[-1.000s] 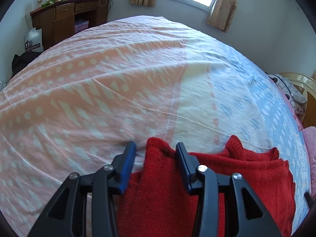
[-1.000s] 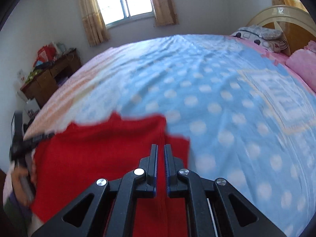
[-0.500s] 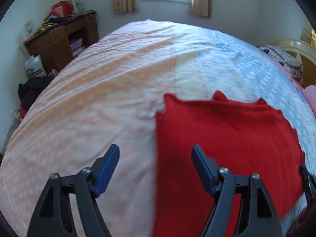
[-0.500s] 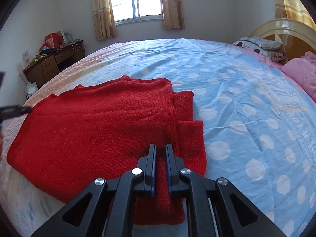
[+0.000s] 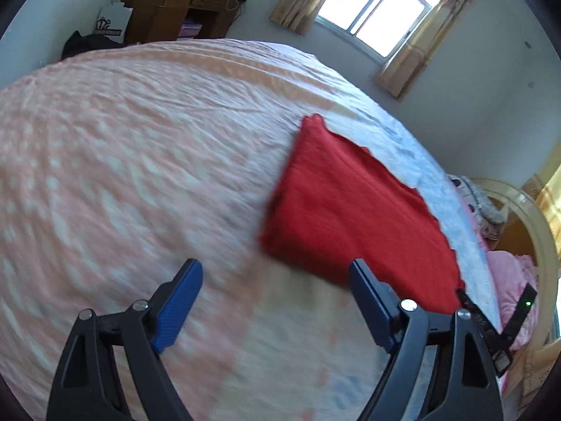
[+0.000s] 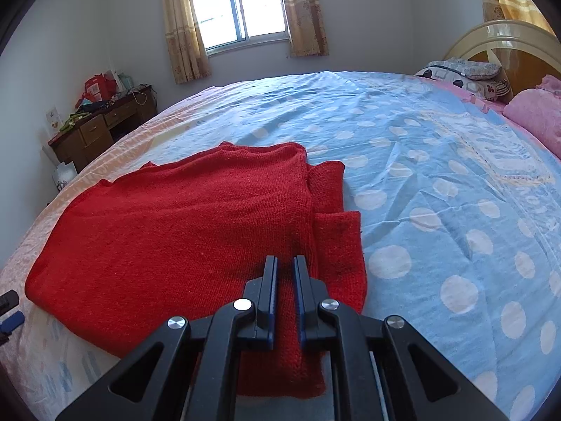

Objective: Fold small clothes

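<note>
Lying folded on the bed (image 6: 438,161), the red sweater (image 6: 182,217) hides its near edge beneath the closed right tongs (image 6: 284,263); the left tongs (image 5: 275,277), blurred, gape wider over bare sheet.

1. Daylight enters through the window (image 6: 238,7), which is blown out to white in both views.
2. The room is bright and evenly lit; shadows are soft.
3. The left wrist view is motion-blurred across the sheet (image 5: 105,175) and the sweater (image 5: 350,210).
4. The right wrist view is sharp.
5. Fisheye distortion bulges the bed (image 6: 420,175); the corners are vignetted black.
</note>
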Tool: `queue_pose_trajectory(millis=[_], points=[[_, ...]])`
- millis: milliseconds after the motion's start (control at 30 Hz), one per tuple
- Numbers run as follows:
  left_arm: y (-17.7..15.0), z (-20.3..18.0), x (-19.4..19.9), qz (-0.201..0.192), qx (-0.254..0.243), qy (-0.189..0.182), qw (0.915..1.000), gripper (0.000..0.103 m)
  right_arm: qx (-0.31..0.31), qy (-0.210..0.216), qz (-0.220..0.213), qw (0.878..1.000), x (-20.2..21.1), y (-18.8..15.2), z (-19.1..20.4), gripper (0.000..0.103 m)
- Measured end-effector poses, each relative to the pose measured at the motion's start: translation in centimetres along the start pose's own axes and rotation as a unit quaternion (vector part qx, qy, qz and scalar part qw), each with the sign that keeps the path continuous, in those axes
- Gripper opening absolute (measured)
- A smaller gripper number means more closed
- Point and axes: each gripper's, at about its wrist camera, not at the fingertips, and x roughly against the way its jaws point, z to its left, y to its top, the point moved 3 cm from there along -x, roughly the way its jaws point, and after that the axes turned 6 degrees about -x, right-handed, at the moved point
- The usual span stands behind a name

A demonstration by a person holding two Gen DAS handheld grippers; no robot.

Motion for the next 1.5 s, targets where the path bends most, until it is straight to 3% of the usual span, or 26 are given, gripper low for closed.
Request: queue_pose_trajectory(millis=[133, 233, 333, 400, 433, 500, 567, 633, 667, 767, 833, 900, 1000, 1067, 1133, 1200, 1333, 1500], points=[[0.3, -1.9, -1.7, -0.009, -0.011, 0.009, 0.9999, 0.087, -0.001, 0.002, 0.0, 1.0, 0.0, 0.0, -0.1, 0.009], [1.4, -2.2, -3.2, -0.014, 0.023, -0.006, 0.9996, 0.091, -0.001, 0.002, 0.0, 1.0, 0.0, 0.0, -0.1, 0.009], [2.5, -2.5, -4.4, -0.021, 0.061, -0.05, 0.9966, 0.088, -0.002, 0.003, -0.001, 1.0, 0.0, 0.0, -0.1, 0.009], [3.1, -2.2, -5.1, -0.023, 0.08, -0.078, 0.9934, 0.066, -0.003, 0.004, -0.001, 1.0, 0.0, 0.0, -0.1, 0.009], [3.2, -1.8, -5.5, -0.021, 0.087, -0.074, 0.9932, 0.061, -0.003, 0.004, -0.003, 1.0, 0.1, 0.0, -0.1, 0.009], [2.8, -1.3, -5.6, -0.027, 0.088, -0.068, 0.9935, 0.035, 0.001, 0.0, -0.003, 1.0, 0.1, 0.0, 0.1, 0.009], [2.5, -1.1, -5.6, -0.033, 0.07, -0.058, 0.9953, 0.028, 0.012, -0.017, 0.001, 1.0, 0.1, 0.2, 0.5, 0.008], [2.3, -1.1, -5.4, -0.039, 0.054, -0.058, 0.9961, 0.028, 0.03, -0.057, -0.015, 0.998, 1.0, 0.6, 1.6, 0.009], [2.3, -1.2, -5.4, -0.04, 0.045, -0.054, 0.9968, 0.028, 0.031, -0.055, -0.032, 0.997, 1.8, 0.9, 2.3, 0.009], [2.4, -1.5, -5.3, -0.042, 0.034, -0.04, 0.9977, 0.03, 0.026, 0.005, -0.045, 0.999, 3.2, 1.5, 5.5, 0.009], [2.6, -1.6, -5.4, -0.045, 0.039, -0.04, 0.9974, 0.039, 0.035, 0.05, -0.018, 0.998, 2.5, 1.5, 8.4, 0.009], [2.6, -1.6, -5.3, -0.048, 0.045, -0.056, 0.9963, 0.055, 0.038, 0.074, 0.002, 0.997, 1.5, 1.1, 10.2, 0.009], [2.8, -2.2, -5.4, -0.049, 0.047, -0.066, 0.9955, 0.072, 0.053, 0.098, 0.032, 0.993, -0.5, -0.3, 12.5, 0.009], [3.1, -2.6, -5.7, -0.046, 0.047, -0.057, 0.9962, 0.073, 0.059, 0.101, 0.056, 0.992, -2.5, -2.1, 12.9, 0.009], [3.4, -3.0, -5.9, -0.047, 0.04, -0.049, 0.9969, 0.068, 0.052, 0.107, 0.047, 0.992, -2.1, -2.0, 12.5, 0.009], [3.4, -3.3, -6.2, -0.046, 0.026, -0.035, 0.998, 0.03, 0.039, 0.119, 0.049, 0.991, -2.4, -1.9, 12.0, 0.009], [3.4, -4.3, -5.5, -0.06, -0.006, -0.024, 0.9979, 0.026, 0.023, 0.138, 0.05, 0.989, -2.5, -2.1, 11.8, 0.009], [4.0, -8.8, -3.5, -0.107, -0.107, -0.006, 0.9884, 0.024, -0.017, 0.171, 0.059, 0.983, -2.5, -1.9, 10.7, 0.009]])
